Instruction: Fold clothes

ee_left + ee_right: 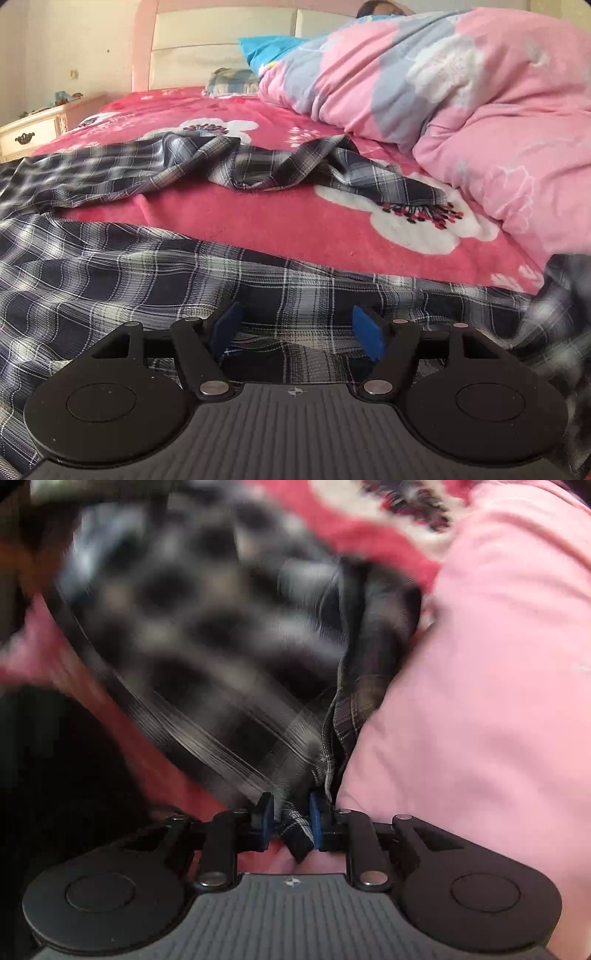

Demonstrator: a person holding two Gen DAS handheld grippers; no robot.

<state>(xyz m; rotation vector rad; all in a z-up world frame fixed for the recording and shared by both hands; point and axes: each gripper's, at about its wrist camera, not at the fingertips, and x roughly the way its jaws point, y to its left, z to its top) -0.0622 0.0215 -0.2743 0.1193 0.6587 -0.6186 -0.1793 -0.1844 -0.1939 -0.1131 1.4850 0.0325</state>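
Plaid shirt [122, 266], thin woven cotton, navy/white/grey checks, spread rumpled over front edge of bed; crumpled section w/ soft ridges lying further back on fleece blanket [280, 236], fuzzy pink-red w/ white flower shapes. Puffy pink/grey quilt [461, 85] heaped at right, pillows [266, 50] behind, cream nightstand [33, 129] w/ dark metal handle far left.

Left gripper [297, 334]: jaws spread wide, blue pads clear of fabric, hovering over flat plaid cloth, nothing pinched.

Right gripper [291, 821]: jaws narrow, pinching bunched hem of plaid shirt [207, 638] between blue pads; stitched seam visible, rest motion-blurred. Smooth pink quilt [480, 701] touching at right.
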